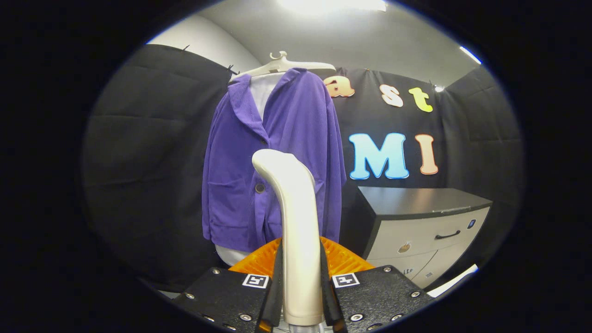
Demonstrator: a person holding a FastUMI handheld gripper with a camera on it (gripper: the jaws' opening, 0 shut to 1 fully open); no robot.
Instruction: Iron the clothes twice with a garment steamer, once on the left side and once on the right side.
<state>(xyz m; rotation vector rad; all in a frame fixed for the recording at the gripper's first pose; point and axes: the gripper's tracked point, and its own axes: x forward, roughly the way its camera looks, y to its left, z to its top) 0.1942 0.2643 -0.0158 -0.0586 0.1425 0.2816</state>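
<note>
A purple corduroy jacket (282,157) hangs on a white hanger (283,66) against the black wall, over a white garment (263,95). My gripper (300,282) is shut on the cream handle of the garment steamer (296,217), which stands upright between my fingers. The steamer's curved head points toward the jacket's lower middle, near a dark button (260,188). I cannot tell whether the head touches the cloth. The jacket's lower right part is hidden behind the steamer.
A cabinet (416,217) with a dark top and pale drawers stands to the right of the jacket. Black cloth walls close in on the left and behind.
</note>
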